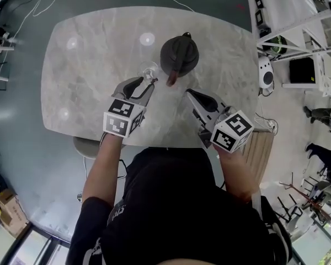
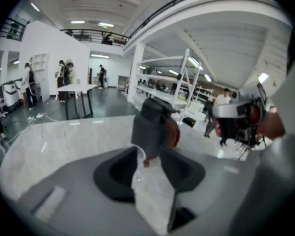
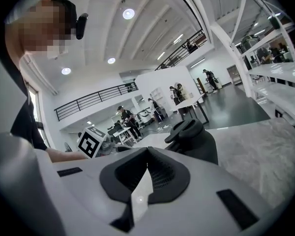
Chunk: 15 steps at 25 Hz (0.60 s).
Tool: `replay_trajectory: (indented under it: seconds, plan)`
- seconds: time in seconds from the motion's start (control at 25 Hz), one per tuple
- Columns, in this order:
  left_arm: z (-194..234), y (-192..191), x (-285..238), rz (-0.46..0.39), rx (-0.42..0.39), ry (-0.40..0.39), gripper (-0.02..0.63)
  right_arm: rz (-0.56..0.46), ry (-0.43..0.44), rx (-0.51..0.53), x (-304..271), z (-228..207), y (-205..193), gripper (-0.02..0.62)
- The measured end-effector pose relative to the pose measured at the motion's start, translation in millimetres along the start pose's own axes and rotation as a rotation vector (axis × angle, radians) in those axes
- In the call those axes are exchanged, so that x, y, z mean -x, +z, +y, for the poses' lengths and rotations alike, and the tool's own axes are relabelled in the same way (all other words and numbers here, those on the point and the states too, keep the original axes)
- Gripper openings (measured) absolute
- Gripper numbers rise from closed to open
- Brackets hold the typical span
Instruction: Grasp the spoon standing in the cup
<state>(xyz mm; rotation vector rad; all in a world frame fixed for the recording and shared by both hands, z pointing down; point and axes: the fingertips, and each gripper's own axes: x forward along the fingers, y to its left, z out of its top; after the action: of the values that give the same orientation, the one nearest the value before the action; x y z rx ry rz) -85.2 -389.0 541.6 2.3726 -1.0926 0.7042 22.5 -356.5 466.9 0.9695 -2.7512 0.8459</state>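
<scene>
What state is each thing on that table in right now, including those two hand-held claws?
Kettle: upright, lid on.
Glass cup: upright, just ahead of the left gripper's tips.
Left gripper: jaws apart, closed on nothing.
Right gripper: jaws together, nothing between them.

On the table (image 1: 99, 48), jug (image 1: 179, 54) centre, cup (image 1: 149, 70) just left, left gripper (image 1: 148, 81) at cup, right gripper (image 1: 189, 92) before jug.

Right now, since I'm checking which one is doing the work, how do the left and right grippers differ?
The left gripper reaches up to the glass cup; the right gripper sits back, short of the dark kettle. The left jaws stand apart; the right jaws meet at the tips, empty. Both are over the marble table.
</scene>
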Motion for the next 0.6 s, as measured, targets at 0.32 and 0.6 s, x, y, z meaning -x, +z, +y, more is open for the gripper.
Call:
replay_trajectory:
  seconds: [0.32,0.6]
  plan:
    - [-9.7,-20.4,-34.7,0.113,-0.132,-0.02,0.179,0.003,-0.017,-0.014,6.4,-9.0,-2.1,-0.005]
    - [-16.2,-37.6,-57.3,0.204,-0.226,-0.052,0.176,-0.007,-0.051,-0.029,16.5,-16.8,-4.0,-0.005]
